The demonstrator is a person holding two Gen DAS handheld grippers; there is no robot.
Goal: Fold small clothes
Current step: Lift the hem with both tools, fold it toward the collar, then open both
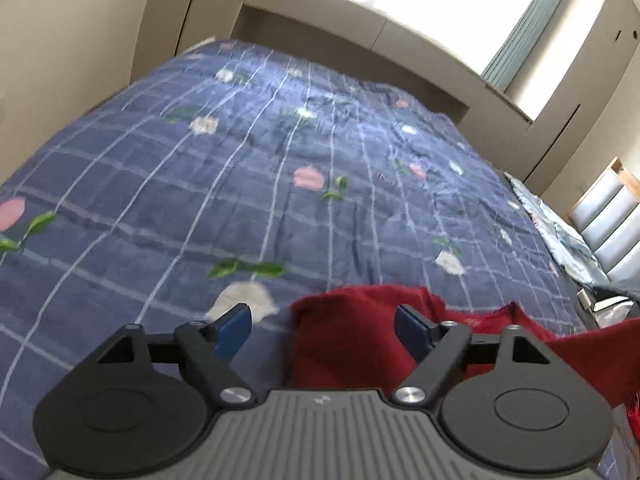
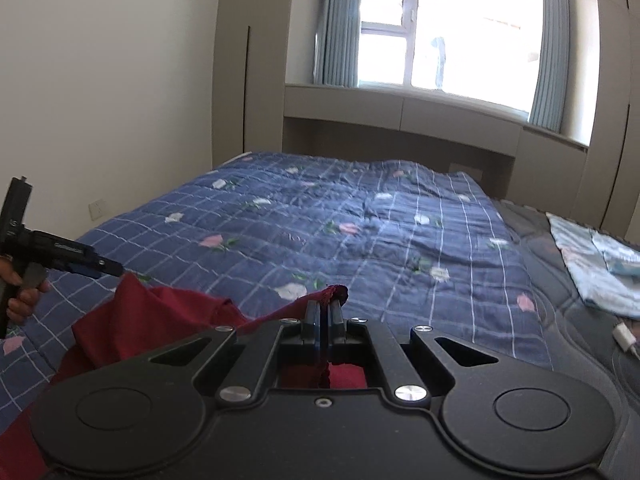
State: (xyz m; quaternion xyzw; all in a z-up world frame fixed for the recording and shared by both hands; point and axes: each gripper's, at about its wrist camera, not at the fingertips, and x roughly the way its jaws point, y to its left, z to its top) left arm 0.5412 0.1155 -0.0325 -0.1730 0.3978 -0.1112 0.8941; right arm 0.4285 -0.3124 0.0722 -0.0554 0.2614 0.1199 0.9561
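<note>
A crumpled dark-red garment (image 2: 160,312) lies on the blue checked floral quilt (image 2: 360,216), one hem pinched in the right tongs (image 2: 325,308). The left tongs (image 1: 323,326) gape apart over it. A pale-blue cloth (image 2: 592,268) lies beside.

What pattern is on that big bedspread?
The bedspread is blue with a white grid and scattered pink and white flowers with green leaves, clearest in the right wrist view.
</note>
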